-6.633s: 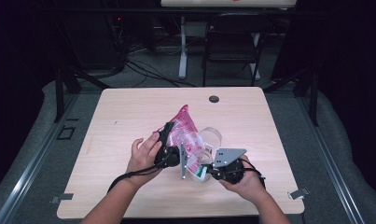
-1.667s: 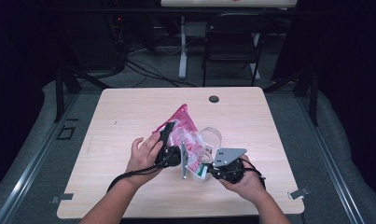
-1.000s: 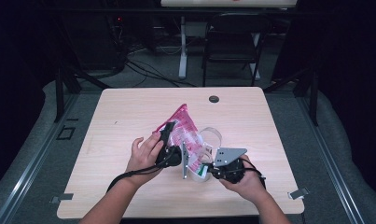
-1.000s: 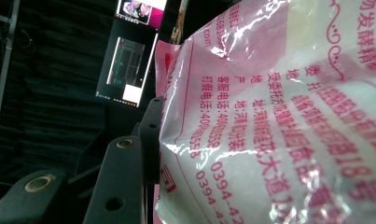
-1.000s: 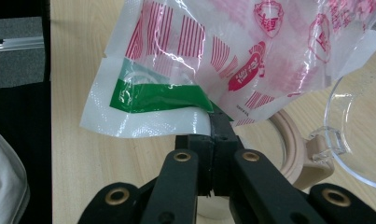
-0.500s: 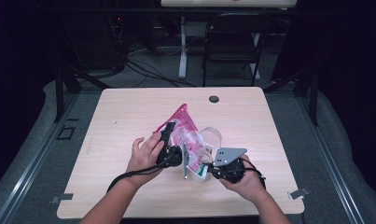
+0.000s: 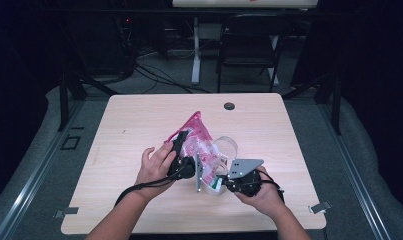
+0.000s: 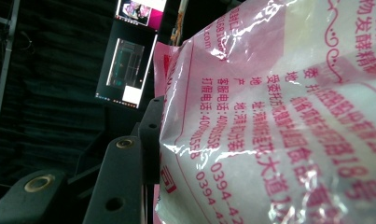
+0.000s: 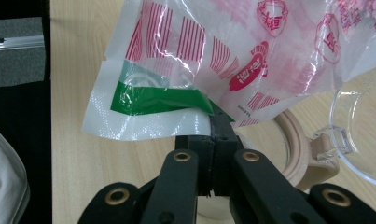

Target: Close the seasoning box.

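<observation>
A pink-and-white printed plastic bag (image 7: 196, 135) is held tilted above the table between both grippers. My left gripper (image 7: 181, 162) clasps the bag's body from the left. In the left gripper view the bag (image 8: 279, 121) lies tight against one black finger (image 8: 122, 182) and hides the other. My right gripper (image 9: 213, 126) is shut on the bag's lower edge, beside a green strip (image 9: 162, 100); the high view has it (image 7: 216, 182) just right of the bag. Under the bag (image 9: 232, 56) stands a clear jar with a beige rim (image 9: 293, 144) and a hinged clear lid (image 9: 358, 135).
The jar (image 7: 226, 147) stands at the middle of the light wooden table (image 7: 139, 120). A small black disc (image 7: 229, 106) lies near the far edge. A dark chair (image 7: 249, 45) and cables are on the floor beyond the table.
</observation>
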`<state>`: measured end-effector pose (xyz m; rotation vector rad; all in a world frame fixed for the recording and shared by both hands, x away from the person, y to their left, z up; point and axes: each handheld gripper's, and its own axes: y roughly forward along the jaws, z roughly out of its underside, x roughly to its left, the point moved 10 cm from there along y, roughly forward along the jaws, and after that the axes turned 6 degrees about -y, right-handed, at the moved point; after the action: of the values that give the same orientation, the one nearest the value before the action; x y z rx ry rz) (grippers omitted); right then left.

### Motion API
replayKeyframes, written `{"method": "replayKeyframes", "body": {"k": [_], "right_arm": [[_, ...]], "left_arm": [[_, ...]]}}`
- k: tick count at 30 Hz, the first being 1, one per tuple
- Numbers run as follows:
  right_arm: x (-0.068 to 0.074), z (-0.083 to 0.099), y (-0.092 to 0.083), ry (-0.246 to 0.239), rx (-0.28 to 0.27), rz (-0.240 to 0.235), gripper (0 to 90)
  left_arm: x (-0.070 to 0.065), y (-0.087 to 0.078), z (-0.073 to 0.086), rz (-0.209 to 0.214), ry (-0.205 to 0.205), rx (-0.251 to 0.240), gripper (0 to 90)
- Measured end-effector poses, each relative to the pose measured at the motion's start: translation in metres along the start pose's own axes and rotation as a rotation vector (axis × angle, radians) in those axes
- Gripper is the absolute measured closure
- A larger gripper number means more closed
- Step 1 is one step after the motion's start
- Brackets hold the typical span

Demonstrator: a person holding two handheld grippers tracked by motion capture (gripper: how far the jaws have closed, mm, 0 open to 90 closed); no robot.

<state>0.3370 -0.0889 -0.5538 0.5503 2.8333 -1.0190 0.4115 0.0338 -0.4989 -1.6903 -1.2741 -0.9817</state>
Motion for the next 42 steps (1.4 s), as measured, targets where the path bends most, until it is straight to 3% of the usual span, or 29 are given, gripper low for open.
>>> {"method": "replayKeyframes", "body": {"k": [42], "right_arm": [[-0.0003, -0.0012, -0.0014, 0.004, -0.01, 0.005, 90.0]], "left_arm": [[-0.0004, -0.0003, 0.0039, 0.01, -0.01, 0.008, 59.5]]}}
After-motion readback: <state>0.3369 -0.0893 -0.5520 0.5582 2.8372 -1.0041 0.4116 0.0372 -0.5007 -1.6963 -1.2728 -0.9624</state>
